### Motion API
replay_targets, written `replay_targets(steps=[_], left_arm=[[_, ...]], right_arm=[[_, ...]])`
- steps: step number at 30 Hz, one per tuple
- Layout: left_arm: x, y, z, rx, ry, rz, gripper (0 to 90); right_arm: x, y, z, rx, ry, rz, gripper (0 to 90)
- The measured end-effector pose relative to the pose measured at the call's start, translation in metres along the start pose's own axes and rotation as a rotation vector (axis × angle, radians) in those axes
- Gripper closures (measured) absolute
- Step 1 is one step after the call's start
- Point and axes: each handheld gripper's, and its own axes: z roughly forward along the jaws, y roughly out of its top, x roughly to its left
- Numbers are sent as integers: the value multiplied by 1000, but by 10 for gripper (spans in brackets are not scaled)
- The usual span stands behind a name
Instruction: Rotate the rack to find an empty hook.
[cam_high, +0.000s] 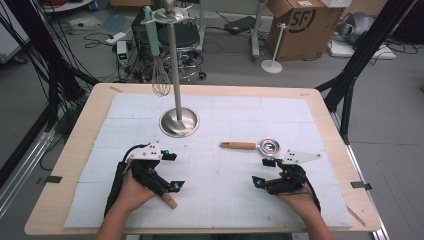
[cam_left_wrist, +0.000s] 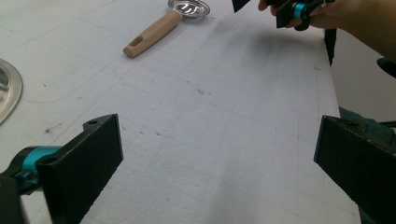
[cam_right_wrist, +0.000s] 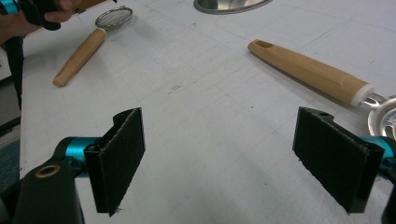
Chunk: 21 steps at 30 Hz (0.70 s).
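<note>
While your left gripper (cam_high: 170, 170) hovers low over the table (cam_high: 70, 165), its jaws are spread wide with nothing between them, and the high view shows a wooden handle end (cam_high: 170, 201) poking out just beside your left hand (cam_high: 131, 192). From above, the rest of that tool is hidden under the hand and gripper; the right gripper view fills it in as a small strainer (cam_right_wrist: 88, 44) lying flat, its mesh head near your left hand. The left gripper view looks across bare foam mat (cam_left_wrist: 224, 121) and catches a cut-off sliver of the stand base (cam_left_wrist: 7, 93) at its left edge.

Behind the left gripper, the stand (cam_high: 178, 107) rises from its round base with a whisk (cam_high: 159, 60) hanging from its top; the top is cut off by the frame edge.

Right of centre, a second strainer (cam_high: 252, 145) lies flat, handle pointing left, metal head to the right, just beyond your right gripper (cam_high: 266, 171) and not touching it. In the right gripper view its head is cut off at the right edge. That gripper's jaws are also spread apart and hold nothing.
</note>
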Motion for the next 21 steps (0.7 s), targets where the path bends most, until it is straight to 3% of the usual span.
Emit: replay_targets(steps=[21], left_arm=[[0,0,1,3,5,-6,17]], right_arm=[[0,-1,3,11,4,-19,163]])
